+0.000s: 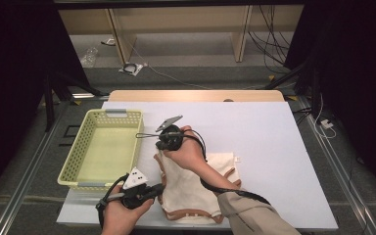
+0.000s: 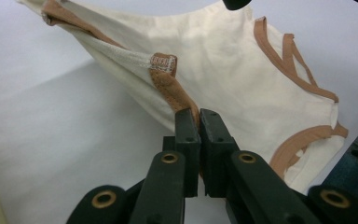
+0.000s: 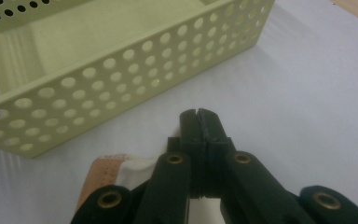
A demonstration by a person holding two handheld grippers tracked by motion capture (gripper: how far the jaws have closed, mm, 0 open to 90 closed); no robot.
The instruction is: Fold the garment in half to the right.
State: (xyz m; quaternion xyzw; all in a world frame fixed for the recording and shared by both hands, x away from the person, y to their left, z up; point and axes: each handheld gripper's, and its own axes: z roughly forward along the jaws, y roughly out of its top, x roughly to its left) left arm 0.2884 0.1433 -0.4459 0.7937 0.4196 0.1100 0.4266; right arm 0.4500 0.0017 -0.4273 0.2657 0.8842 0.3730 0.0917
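Beside perforated pale-yellow plastic basket (image 1: 103, 147): soft cream cotton garment with tan trim (image 1: 191, 188), pinched by closed left tongs (image 2: 199, 122) and closed right tongs (image 3: 199, 116).

A pale green perforated basket (image 1: 127, 116) sits near the worktop's (image 1: 274, 147) left edge. Beyond the far edge, cables (image 1: 269, 44) and wooden shelving (image 1: 176, 22) stand on the floor (image 1: 186, 73).

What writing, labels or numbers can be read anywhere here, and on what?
No legible text.
The small white tag at the edge of the cream garment: too small to read.
The dots on the grey plate of the left gripper are marks, not letters.
The yellow basket bears only holes.
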